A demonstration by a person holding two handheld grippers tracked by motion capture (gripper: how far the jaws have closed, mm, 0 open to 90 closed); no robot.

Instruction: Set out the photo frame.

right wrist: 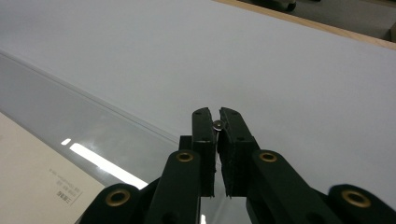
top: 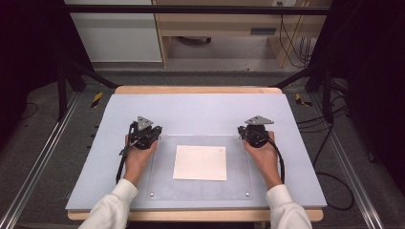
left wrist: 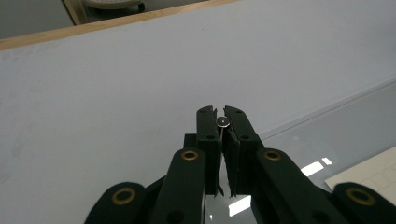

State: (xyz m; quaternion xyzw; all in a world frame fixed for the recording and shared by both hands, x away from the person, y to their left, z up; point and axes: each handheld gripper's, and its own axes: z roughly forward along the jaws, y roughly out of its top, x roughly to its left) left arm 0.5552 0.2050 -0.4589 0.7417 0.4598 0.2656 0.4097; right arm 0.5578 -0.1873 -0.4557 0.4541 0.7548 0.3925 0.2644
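Left claw (left wrist: 220,122) pinching small stud (left wrist: 223,122), right claw (right wrist: 215,124) likewise

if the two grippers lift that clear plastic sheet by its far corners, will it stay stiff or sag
The clear plastic sheet lies flat with straight edges, so it probably stays fairly stiff, perhaps bowing slightly. Its glossy surface looks slippery. The left gripper and right gripper each close at a small metal stud, and the white paper may slide.

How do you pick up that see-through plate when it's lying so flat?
By its little metal studs, from above. The clear plate lies flat on the mat, so its thin edge is hard to pinch, but the corner studs stick up. The left gripper is shut on the far-left stud, the right gripper on the far-right stud.
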